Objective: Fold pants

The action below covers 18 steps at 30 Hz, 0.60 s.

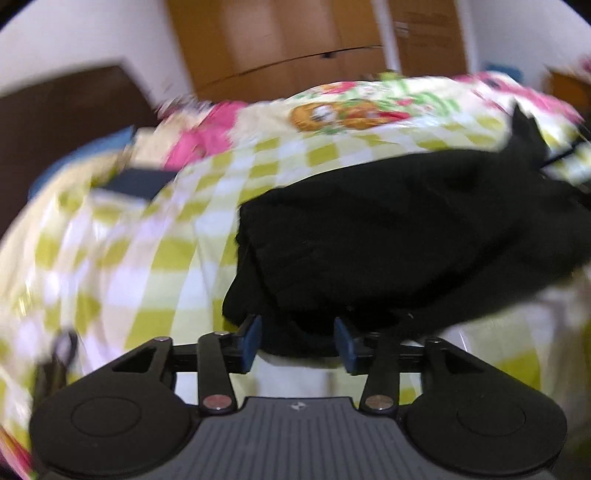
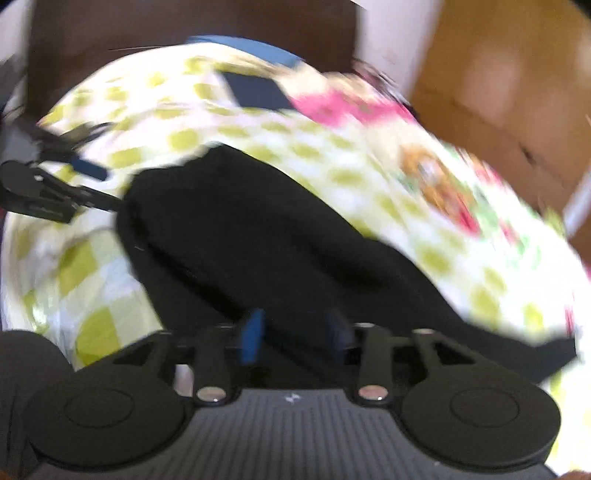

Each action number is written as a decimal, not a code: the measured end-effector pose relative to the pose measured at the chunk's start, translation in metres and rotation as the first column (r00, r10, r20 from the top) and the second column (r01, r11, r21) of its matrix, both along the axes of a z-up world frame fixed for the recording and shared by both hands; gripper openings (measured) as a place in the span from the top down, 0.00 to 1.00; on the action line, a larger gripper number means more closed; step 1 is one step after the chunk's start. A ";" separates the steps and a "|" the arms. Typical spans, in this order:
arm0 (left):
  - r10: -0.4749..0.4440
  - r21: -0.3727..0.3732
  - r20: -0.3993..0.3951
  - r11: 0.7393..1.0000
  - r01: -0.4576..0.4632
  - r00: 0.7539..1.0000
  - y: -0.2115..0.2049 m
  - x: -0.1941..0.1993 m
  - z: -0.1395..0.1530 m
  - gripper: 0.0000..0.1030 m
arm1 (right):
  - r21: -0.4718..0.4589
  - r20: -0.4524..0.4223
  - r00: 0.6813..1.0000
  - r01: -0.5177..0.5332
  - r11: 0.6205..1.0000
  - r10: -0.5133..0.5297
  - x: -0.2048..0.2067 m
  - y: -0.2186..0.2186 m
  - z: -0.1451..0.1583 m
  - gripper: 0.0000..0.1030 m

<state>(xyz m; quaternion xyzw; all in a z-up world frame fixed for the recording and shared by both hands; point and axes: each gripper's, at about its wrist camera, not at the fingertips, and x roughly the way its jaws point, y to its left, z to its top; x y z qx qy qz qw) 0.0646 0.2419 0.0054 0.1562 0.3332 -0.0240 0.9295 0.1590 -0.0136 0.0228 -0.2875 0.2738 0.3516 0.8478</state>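
Black pants (image 1: pixel 399 229) lie folded in a thick bundle on a yellow-green and white checked bedsheet (image 1: pixel 147 258). My left gripper (image 1: pixel 298 341) is open, its blue pads (image 1: pixel 251 339) apart at the pants' near edge, with cloth between them. In the right wrist view the pants (image 2: pixel 258 236) stretch from the left towards the lower right. My right gripper (image 2: pixel 295 336) is open, its blue pads (image 2: pixel 253 334) over the black cloth. The other gripper (image 2: pixel 44 195) shows at the left edge beside the pants. Both views are motion-blurred.
The sheet has a cartoon print (image 1: pixel 343 110) and pink patches (image 1: pixel 199 136). A dark blue flat object (image 1: pixel 136 181) lies on the bed at the far left. A dark headboard (image 2: pixel 184 22) and a wooden wardrobe (image 1: pixel 288 40) stand behind the bed.
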 end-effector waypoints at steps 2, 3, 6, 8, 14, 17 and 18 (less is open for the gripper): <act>-0.081 0.106 0.009 0.991 0.079 0.997 -0.013 -0.005 -0.003 0.26 | -0.068 0.047 0.992 -0.113 0.991 0.116 -0.004 0.024 -0.011 0.54; -0.123 0.162 0.010 0.980 0.120 0.992 -0.019 -0.004 -0.007 0.26 | -0.104 0.068 0.984 -0.158 0.982 0.166 -0.004 0.037 -0.019 0.54; -0.160 0.325 0.005 0.934 0.150 0.987 -0.028 0.009 -0.021 0.26 | -0.176 0.081 0.970 -0.212 0.961 0.229 0.007 0.064 -0.039 0.54; -0.166 0.336 -0.022 0.928 0.164 0.986 -0.023 0.025 -0.024 0.31 | -0.191 0.071 0.972 -0.206 0.960 0.223 0.019 0.075 -0.047 0.54; -0.204 0.300 -0.064 0.930 0.214 0.977 -0.018 0.035 -0.018 0.57 | -0.184 0.014 0.977 -0.205 0.961 0.211 0.031 0.069 -0.046 0.54; -0.251 0.379 -0.055 0.890 0.252 0.966 -0.024 0.022 -0.027 0.57 | -0.174 0.001 0.971 -0.233 0.957 0.237 0.024 0.062 -0.046 0.52; -0.253 0.378 -0.057 0.890 0.255 0.966 -0.025 0.021 -0.029 0.57 | -0.180 0.016 0.970 -0.235 0.955 0.242 0.021 0.063 -0.049 0.51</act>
